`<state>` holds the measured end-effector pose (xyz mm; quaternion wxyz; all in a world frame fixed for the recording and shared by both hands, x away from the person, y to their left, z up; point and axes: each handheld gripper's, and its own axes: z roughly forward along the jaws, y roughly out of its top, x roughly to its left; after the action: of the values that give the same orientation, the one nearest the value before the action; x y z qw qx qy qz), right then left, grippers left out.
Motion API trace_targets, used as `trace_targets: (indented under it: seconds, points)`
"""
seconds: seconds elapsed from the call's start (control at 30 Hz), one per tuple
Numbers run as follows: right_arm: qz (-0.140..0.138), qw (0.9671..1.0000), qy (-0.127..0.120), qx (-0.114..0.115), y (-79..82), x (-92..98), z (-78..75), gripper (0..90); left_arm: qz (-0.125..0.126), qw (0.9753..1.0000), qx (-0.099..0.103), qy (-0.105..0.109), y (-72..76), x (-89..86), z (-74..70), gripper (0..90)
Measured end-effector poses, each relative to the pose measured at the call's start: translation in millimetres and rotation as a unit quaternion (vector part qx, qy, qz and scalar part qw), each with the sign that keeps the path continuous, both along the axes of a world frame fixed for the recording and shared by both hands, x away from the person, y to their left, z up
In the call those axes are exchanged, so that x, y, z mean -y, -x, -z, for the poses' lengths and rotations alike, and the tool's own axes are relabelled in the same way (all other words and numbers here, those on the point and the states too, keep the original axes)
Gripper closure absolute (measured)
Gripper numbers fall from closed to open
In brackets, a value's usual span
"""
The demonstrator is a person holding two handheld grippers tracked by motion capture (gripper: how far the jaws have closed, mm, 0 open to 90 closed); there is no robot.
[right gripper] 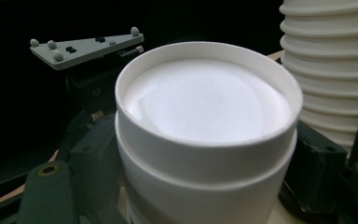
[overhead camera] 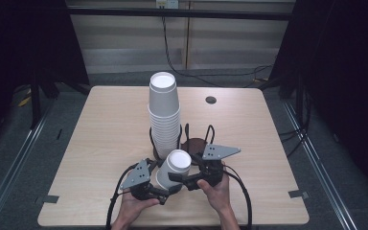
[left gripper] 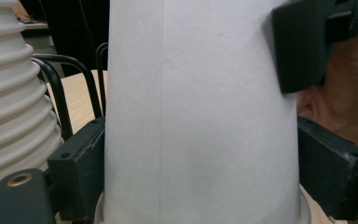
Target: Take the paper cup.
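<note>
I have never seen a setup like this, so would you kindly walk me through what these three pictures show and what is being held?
There is no robot here: a person's hands hold two handheld grippers at a wooden table. The high view looks down from above the person's side. The other two pictures come from small cameras riding on each gripper, looking along its black fingers.

On the table stands a tall stack of white paper cups, upside down, in a black wire holder.

Near the table's front edge, both grippers clamp what looks like two nested upside-down cups. The left gripper grips lower down, the right gripper near the top. The left gripper view shows the cup's wall up close; the right gripper view shows its upturned bottom.
</note>
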<state>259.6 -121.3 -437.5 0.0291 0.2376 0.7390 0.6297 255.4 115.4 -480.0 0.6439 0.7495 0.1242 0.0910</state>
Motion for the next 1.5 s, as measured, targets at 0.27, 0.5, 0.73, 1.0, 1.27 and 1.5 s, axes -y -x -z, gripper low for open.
trace_targets:
  seconds: [0.27,0.5,0.73,1.0,1.27,1.5]
  points:
    - [0.005,1.0,0.0,-0.003,-1.6,1.2,1.8,18.6,0.001,0.9999,0.006,-0.013,-2.6,0.7,-0.2,16.4]
    - [0.01,0.9998,-0.008,-0.014,-5.2,3.9,1.5,13.8,0.002,0.9997,0.001,-0.023,-4.3,-1.5,-1.5,17.2]
    - [0.012,0.9999,-0.003,-0.011,-3.6,7.6,-1.9,13.7,0.003,0.9994,-0.007,-0.035,-6.4,-6.3,-3.4,17.3]
    - [0.014,0.9999,0.0,-0.002,-1.2,13.3,-2.6,14.1,0.004,0.9987,-0.011,-0.05,-9.9,-12.6,-4.2,17.6]
    - [0.014,0.9995,0.029,-0.003,3.9,22.2,-2.6,14.0,0.015,0.9971,-0.009,-0.074,-10.5,-12.1,-7.2,18.1]
    - [0.002,0.9982,0.059,-0.012,6.5,27.3,-0.3,13.8,0.021,0.9944,-0.006,-0.103,-10.5,-11.4,-12.0,18.3]
